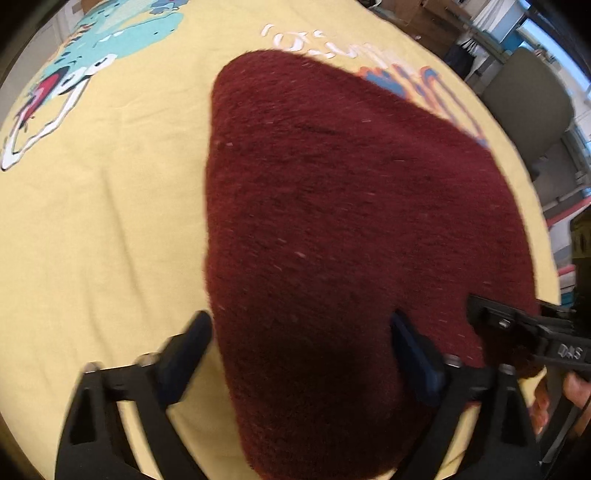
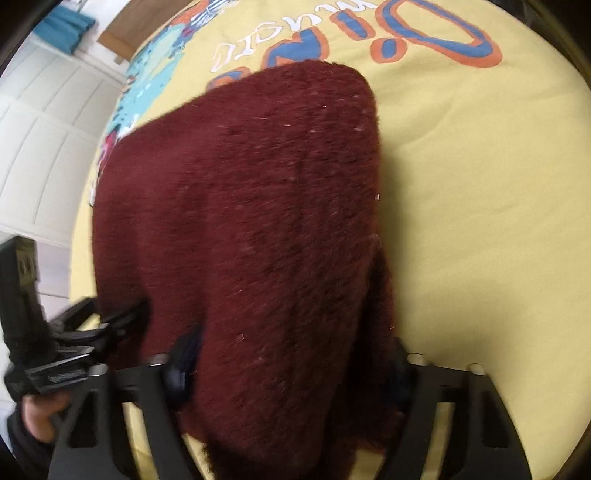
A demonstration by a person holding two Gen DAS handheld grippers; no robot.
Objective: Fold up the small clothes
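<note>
A dark red fuzzy garment [image 1: 332, 221] lies folded on a yellow printed sheet [image 1: 92, 240]; it also fills the right wrist view [image 2: 251, 240]. My left gripper [image 1: 303, 354] is open, its fingers straddling the garment's near left edge. My right gripper [image 2: 291, 369] is open, its fingers either side of the garment's near part. The right gripper also shows at the right edge of the left wrist view [image 1: 517, 328], over the garment's right edge. The left gripper shows at the left of the right wrist view [image 2: 122, 321].
The sheet carries a teal dinosaur print [image 1: 92, 55] and orange-blue lettering [image 2: 424, 33]. A grey chair [image 1: 528, 103] and shelving stand beyond the surface's far right. White panelled doors [image 2: 44, 147] lie off the left side.
</note>
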